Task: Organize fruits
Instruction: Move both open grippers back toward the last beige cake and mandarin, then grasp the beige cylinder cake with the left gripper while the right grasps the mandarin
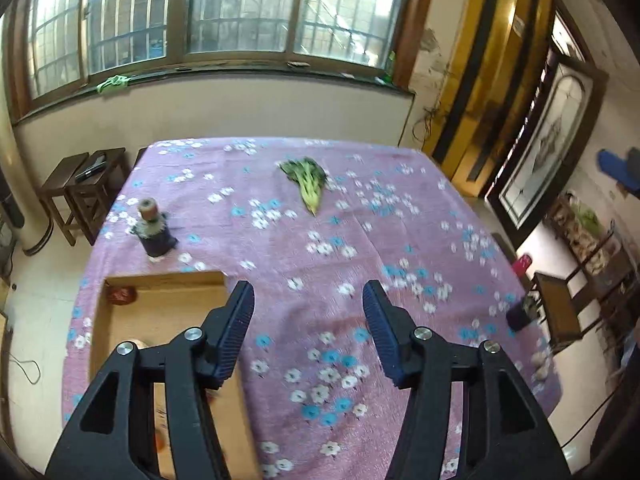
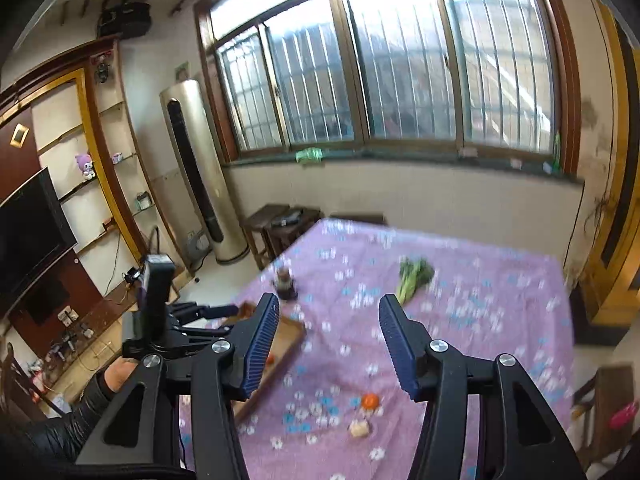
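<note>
My left gripper (image 1: 308, 300) is open above the purple flowered tablecloth (image 1: 360, 240), with nothing between its fingers. Below and to its left lies a shallow cardboard tray (image 1: 160, 312) with a red fruit (image 1: 120, 294) in its far corner. My right gripper (image 2: 328, 316) is also open and empty, high above the table. Under it an orange fruit (image 2: 370, 401) and a pale piece (image 2: 359, 428) lie on the cloth, right of the tray (image 2: 288, 340). A small orange thing (image 2: 270, 358) shows inside the tray. A hand (image 2: 120, 372) holds the left gripper's body (image 2: 154, 300) over the tray.
A bunch of leafy greens (image 1: 306, 182) lies at the far middle of the table. A dark bottle with a brown cap (image 1: 154, 228) stands beyond the tray. Another dark thing (image 1: 520, 314) stands at the right edge. Wooden stools (image 1: 80, 192) stand beyond the far left corner.
</note>
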{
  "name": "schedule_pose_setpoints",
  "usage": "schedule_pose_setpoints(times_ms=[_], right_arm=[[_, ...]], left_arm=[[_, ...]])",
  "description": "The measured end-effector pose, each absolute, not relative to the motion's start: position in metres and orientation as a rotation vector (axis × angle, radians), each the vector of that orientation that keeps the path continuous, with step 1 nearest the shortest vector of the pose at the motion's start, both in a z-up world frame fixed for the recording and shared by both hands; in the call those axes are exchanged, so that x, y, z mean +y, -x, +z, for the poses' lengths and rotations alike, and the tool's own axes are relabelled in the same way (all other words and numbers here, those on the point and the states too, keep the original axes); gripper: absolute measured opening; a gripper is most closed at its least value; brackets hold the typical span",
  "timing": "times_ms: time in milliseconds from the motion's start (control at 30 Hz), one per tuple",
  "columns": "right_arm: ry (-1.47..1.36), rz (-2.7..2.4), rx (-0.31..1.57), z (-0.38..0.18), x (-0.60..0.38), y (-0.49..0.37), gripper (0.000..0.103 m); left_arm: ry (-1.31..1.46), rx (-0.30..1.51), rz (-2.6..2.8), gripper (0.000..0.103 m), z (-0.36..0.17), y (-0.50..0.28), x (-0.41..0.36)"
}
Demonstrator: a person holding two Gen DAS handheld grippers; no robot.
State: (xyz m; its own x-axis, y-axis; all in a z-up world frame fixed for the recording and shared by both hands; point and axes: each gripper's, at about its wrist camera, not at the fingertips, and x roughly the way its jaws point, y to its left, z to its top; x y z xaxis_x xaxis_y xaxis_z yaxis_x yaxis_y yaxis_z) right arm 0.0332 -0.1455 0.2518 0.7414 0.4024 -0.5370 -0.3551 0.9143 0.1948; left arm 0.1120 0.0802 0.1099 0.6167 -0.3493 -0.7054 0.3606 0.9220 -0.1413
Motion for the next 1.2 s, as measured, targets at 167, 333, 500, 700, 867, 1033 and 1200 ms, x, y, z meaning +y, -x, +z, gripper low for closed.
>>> schedule_pose_setpoints(times_ms=[167,333,500,700,867,1033,1200], right_arm=[[-0.234,0.391,0.757,0.134,-0.174,-0.045,0.055],[-0.331,0.345,0.855,0.046,-0.191,-0.05,0.055],[-0.328,0.319,0.895,0.006,-0.194,-0.056,0.054],[-0.325,0.308,0.884,-0.003,-0.199,-0.065,0.054],[-0.307,0.281,0.898,-0.014,-0.198,-0.078,0.053],[-0.295,0.306,0.916,-0.029,-0.182,-0.097,0.048],[-0.22,0.32,0.925,-0.042,-0.151,-0.115,0.042]], left_arm=[[-0.058,0.864,-0.449,0.055,0.038,-0.087,0.032],[-0.078,0.944,-0.498,0.055,-0.02,-0.075,-0.01],[-0.113,0.975,-0.525,0.055,-0.043,-0.076,-0.038],[-0.103,1.012,-0.549,0.053,-0.063,-0.089,-0.057],[-0.138,1.007,-0.544,0.035,-0.072,-0.099,-0.071],[-0.094,1.017,-0.541,0.029,-0.072,-0.103,-0.053],[0.002,1.034,-0.49,0.029,-0.067,-0.1,-0.008]])
